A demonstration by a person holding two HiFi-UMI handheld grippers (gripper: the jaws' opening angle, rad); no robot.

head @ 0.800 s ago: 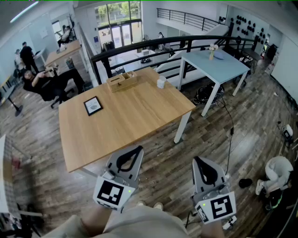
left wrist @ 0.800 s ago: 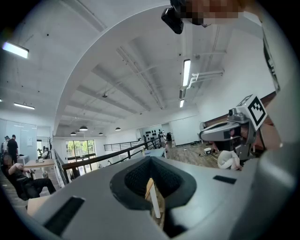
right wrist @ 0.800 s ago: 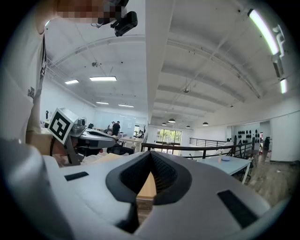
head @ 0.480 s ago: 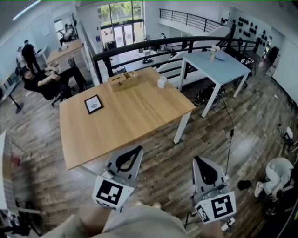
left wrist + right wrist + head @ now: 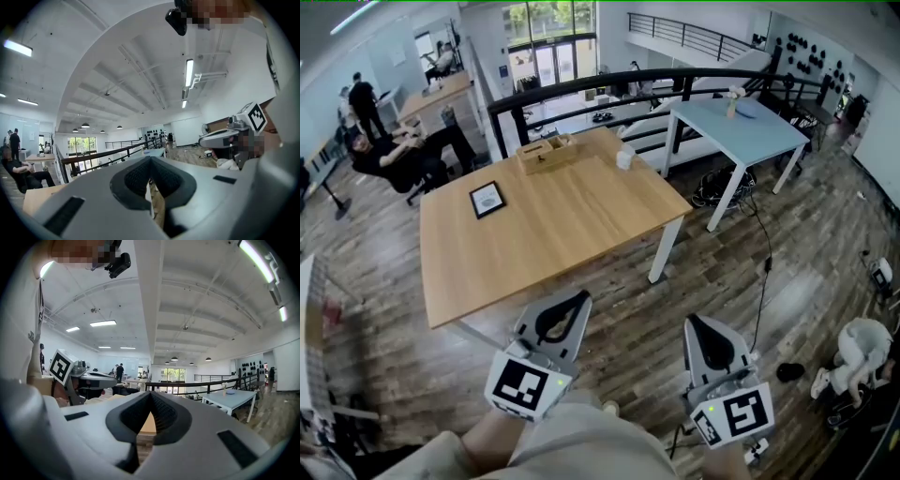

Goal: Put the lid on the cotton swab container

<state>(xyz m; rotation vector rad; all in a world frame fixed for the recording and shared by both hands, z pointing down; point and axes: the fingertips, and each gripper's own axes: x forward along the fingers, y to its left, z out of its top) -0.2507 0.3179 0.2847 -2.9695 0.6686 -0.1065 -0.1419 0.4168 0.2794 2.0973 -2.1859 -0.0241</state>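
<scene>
Grey plastic jaws of the left gripper are pressed fully together, and the dark hollow behind their tips holds nothing. The right gripper is the same: jaws closed tip to tip, nothing between them. Both grippers are held low in front of the person, side by side but apart. Each has a black-and-white marker cube at its base, the left cube and the right cube. They hang over a dark wood-plank floor, just short of the near edge of a large wooden table.

A small white container stands upright near the far right corner of that table, well apart from both grippers. It is too small to tell whether it has a lid on, and no separate lid can be made out. A shallow wooden box sits to its left along the far edge. A flat black-framed item lies further left on the tabletop.

Behind the table runs a black railing. A pale blue table stands to the right. A seated person is at the far left of the room.
</scene>
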